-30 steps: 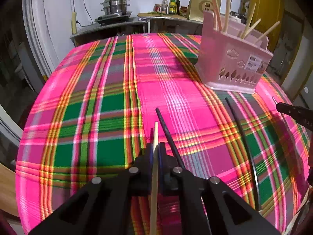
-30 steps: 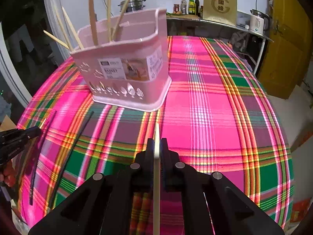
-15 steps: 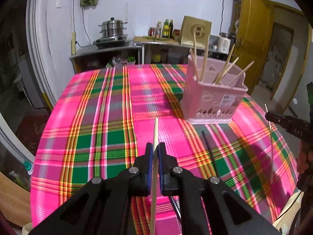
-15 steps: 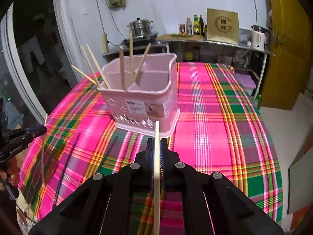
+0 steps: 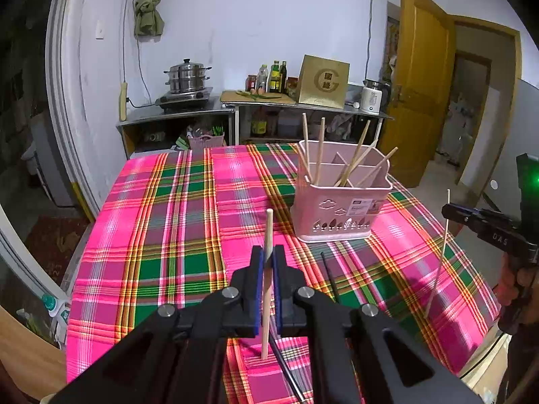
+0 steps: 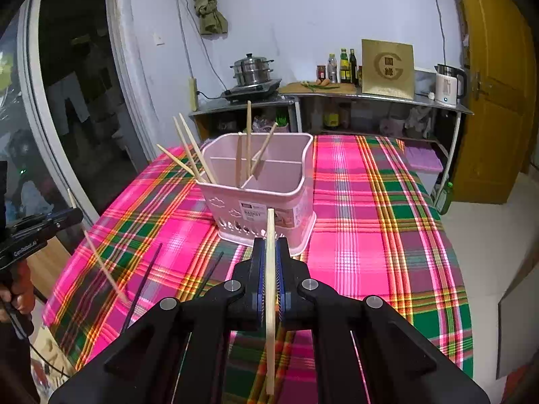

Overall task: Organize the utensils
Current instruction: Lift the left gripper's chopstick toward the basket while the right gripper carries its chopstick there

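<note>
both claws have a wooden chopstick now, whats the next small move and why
Probably carry both forward over the pink holder and lower the sticks in. The left claw and right claw are each shut on a wooden chopstick, clear of the tablecloth, and the holder already has wooden chopsticks standing in it.

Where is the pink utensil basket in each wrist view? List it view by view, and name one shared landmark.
Left wrist view: the pink utensil basket stands right of centre on the plaid tablecloth, beyond the left gripper.
Right wrist view: the basket stands at centre, just beyond the right gripper.
Shared landmark: the steel steamer pot on the back counter.
</note>
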The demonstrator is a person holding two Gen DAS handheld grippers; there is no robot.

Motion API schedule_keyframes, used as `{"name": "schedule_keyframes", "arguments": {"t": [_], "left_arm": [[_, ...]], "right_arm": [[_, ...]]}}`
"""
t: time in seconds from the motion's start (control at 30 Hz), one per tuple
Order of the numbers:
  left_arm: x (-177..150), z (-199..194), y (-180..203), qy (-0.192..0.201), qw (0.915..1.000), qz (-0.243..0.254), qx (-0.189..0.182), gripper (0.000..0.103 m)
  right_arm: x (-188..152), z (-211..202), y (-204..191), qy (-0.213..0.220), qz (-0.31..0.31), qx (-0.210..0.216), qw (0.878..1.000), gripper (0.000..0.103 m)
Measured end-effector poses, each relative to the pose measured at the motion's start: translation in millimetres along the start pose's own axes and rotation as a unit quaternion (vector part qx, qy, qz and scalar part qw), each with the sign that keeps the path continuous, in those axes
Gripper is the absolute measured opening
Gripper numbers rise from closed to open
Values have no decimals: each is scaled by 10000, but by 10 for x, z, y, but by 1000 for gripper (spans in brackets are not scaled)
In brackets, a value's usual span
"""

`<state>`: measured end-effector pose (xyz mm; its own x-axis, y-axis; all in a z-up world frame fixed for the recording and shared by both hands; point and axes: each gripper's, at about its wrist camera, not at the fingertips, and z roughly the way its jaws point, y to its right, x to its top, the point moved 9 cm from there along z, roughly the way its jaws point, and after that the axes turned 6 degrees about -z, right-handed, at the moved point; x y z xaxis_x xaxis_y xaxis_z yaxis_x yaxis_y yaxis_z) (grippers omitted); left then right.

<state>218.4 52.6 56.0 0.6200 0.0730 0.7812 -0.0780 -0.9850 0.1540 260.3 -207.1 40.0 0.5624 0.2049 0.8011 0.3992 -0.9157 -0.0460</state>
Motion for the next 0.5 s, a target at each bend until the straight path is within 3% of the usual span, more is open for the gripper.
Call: {"name": "schedule_keyframes", "arguments": {"t": [0.5], "left_arm": [[20, -91, 167, 17, 9999, 85, -128, 6]], "right_arm": [[94, -253, -64, 255, -127, 71, 9996, 6]]}}
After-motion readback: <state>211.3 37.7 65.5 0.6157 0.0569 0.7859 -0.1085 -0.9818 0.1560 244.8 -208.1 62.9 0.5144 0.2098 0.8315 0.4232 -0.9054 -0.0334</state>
